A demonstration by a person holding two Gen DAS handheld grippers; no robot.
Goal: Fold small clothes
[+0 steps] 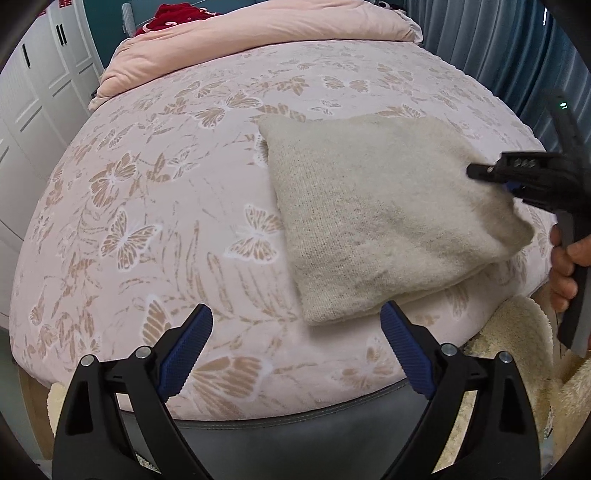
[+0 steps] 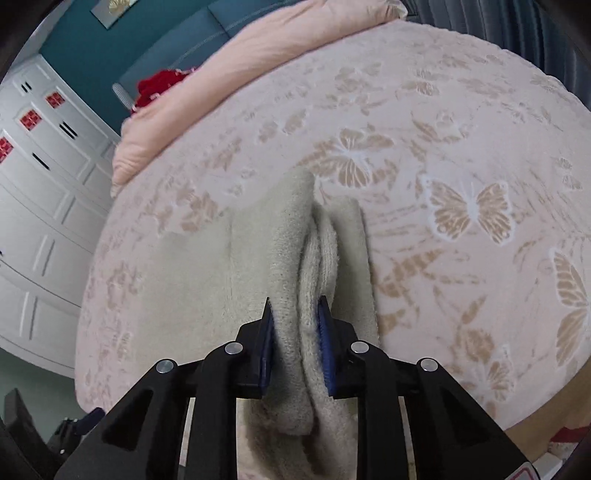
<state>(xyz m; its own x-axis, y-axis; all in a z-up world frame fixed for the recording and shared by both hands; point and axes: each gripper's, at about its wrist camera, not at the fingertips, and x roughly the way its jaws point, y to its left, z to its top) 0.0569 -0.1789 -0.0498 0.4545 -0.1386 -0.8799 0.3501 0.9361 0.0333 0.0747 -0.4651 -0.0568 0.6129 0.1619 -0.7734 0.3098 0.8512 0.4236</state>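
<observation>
A folded beige knit garment (image 1: 384, 218) lies on the pink butterfly bedspread (image 1: 155, 206), right of centre. My left gripper (image 1: 297, 325) is open and empty, hovering near the bed's front edge, just in front of the garment's near corner. My right gripper (image 1: 480, 173) comes in from the right and is shut on the garment's right edge. In the right wrist view its blue pads (image 2: 325, 343) pinch several layers of the beige knit (image 2: 291, 258), bunched between the jaws (image 2: 295, 325). The bedspread (image 2: 443, 147) stretches beyond it.
A pink duvet (image 1: 266, 33) is heaped at the head of the bed, with something red (image 1: 177, 18) behind it. White wardrobe doors (image 1: 33, 88) stand at the left. Blue curtains (image 1: 498, 44) hang at the right. A cream fluffy fabric (image 1: 517, 343) lies below the bed's front right edge.
</observation>
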